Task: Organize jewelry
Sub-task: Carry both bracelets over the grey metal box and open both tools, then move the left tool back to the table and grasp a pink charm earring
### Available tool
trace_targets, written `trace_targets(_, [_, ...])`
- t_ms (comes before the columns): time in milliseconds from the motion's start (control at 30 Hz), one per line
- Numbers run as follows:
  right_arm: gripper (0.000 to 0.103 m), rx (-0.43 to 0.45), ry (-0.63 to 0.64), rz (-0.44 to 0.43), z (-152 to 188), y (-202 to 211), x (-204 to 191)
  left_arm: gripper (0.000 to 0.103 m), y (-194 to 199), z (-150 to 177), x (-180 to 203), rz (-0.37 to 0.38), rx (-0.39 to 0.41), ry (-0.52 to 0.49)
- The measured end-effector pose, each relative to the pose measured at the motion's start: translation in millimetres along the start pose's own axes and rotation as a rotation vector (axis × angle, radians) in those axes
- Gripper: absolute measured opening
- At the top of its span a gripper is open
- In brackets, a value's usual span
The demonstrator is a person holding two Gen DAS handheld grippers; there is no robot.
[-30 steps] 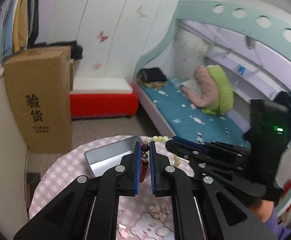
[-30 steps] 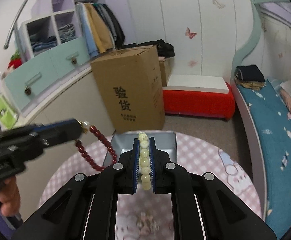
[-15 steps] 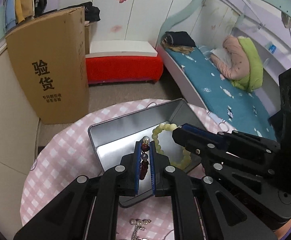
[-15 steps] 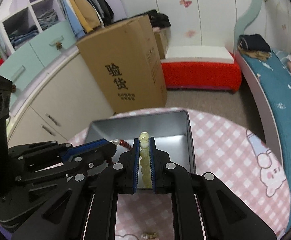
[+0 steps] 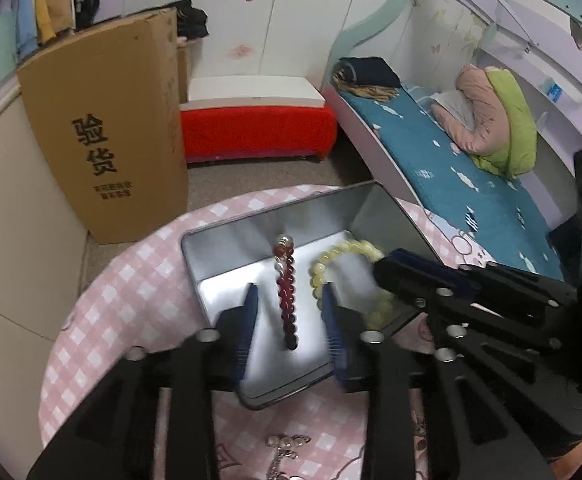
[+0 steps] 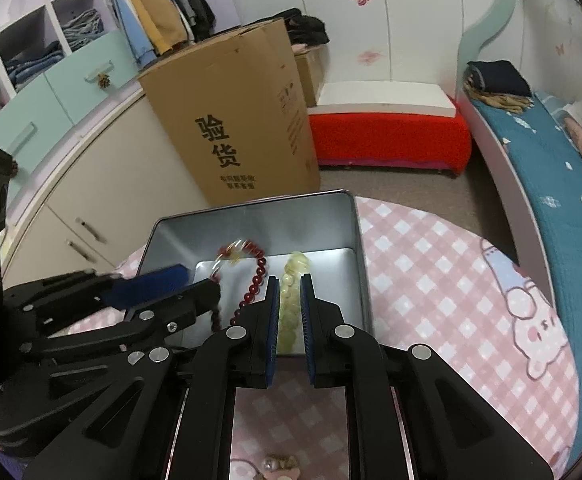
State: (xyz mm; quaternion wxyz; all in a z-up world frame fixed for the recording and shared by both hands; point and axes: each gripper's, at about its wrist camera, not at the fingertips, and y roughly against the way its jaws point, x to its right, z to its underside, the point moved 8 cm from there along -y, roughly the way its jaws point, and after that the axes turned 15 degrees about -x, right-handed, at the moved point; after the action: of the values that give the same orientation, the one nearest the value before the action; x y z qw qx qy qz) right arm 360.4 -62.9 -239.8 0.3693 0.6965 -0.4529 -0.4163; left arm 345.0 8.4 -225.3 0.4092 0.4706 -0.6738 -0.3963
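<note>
Dark red bracelet & pale yellow bracelet in silver tin; pink-white check tablecloth, centre frame

Your work surface is a round table covered in a pink checked cloth with cartoon prints. An open metal tin rests directly on it. A small pearl trinket lies on the cloth at the near edge.
</note>
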Motion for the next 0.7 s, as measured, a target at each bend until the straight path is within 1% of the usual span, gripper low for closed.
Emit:
trace_targets(33, [0.013, 0.003, -0.004, 0.001, 1, 3, 1, 0.04, 2, 0, 1, 0.011, 0.005, 0.002])
trace_targets(67, [0.013, 0.009, -0.006, 0.004, 3, 7, 3, 0.047, 5, 1, 1, 0.018, 0.01, 0.01])
trace_targets(100, [0.013, 0.017, -0.007, 0.007, 4, 12, 3, 0.051, 10, 1, 0, 0.018, 0.02, 0.02])
trace_targets(167, [0.013, 0.039, -0.006, 0.007, 7, 24, 4, 0.051, 23, 3, 1, 0.032, 0.045, 0.023])
trace_targets(200, [0.017, 0.053, -0.005, 0.016, 9, 32, 4, 0.051, 31, 4, 2, 0.043, 0.058, 0.024])
trace_targets(233, [0.024, 0.068, -0.003, 0.026, 10, 40, 5, 0.052, 39, 7, 2, 0.045, 0.073, 0.027])
trace_targets(267, [0.046, 0.09, 0.002, 0.038, 13, 50, 5, 0.055, 47, 9, 3, 0.044, 0.09, 0.027])
trace_targets(300, [0.063, 0.11, 0.007, 0.044, 14, 59, 5, 0.061, 61, 15, 3, 0.041, 0.123, 0.025])
trace_targets(367, [0.064, 0.149, 0.028, 0.065, 22, 80, 3, 0.065, 79, 23, 3, 0.011, 0.171, 0.031])
trace_targets(433, [0.064, 0.175, 0.039, 0.08, 31, 97, 3, 0.066, 100, 38, 5, -0.026, 0.228, 0.027])
trace_targets(500, [0.066, 0.201, 0.05, 0.105, 41, 112, 3, 0.076, 116, 53, 5, -0.053, 0.276, 0.031])
trace_targets(567, [0.068, 0.222, 0.049, 0.11, 55, 125, 4, 0.081, 132, 74, 2, -0.078, 0.331, 0.046])
trace_targets(600, [0.07, 0.228, 0.05, 0.112, 60, 129, 4, 0.081, 135, 81, 0, -0.085, 0.342, 0.051])
trace_targets(700, [0.07, 0.24, 0.053, 0.148, 83, 138, 7, 0.081, 141, 107, -8, -0.113, 0.363, 0.084])
